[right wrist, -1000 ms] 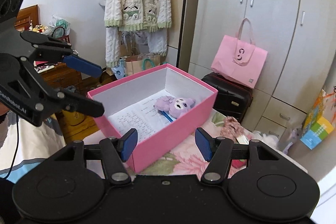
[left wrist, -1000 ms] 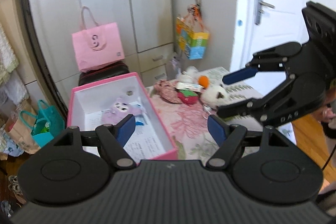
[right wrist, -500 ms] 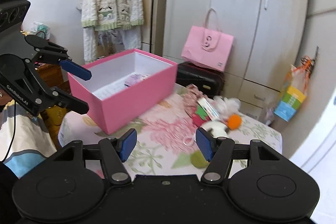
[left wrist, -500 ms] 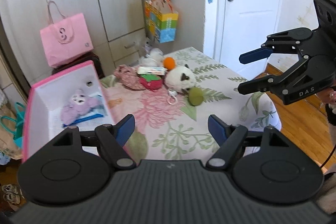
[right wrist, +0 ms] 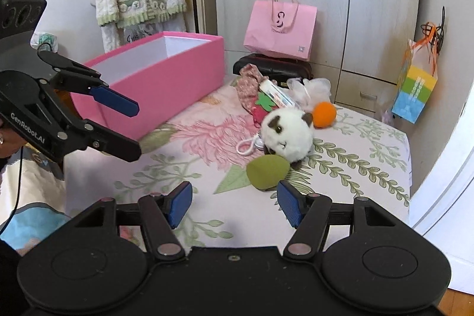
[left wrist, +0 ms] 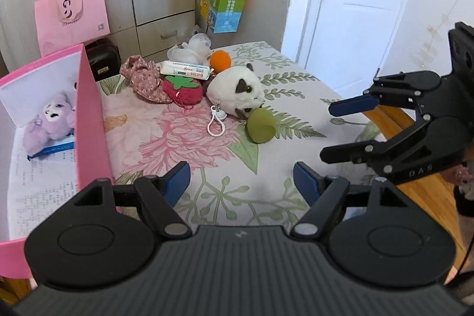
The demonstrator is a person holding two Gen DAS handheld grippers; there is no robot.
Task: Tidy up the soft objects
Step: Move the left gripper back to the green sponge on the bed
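Both grippers gape empty above the floral tablecloth [left wrist: 266, 191]: bring right gripper [right wrist: 234, 205] onto green egg-shaped sponge [right wrist: 268, 171] at its 1 o'clock, squeeze lightly, carry to pink box [right wrist: 166, 88] at 10 o'clock; left gripper [left wrist: 241, 181] stays clear.

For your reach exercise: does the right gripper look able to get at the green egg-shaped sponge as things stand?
Probably yes. The right gripper is open and empty, and the green egg-shaped sponge lies just ahead on bare tablecloth. Only the white plush toy touches its far side.
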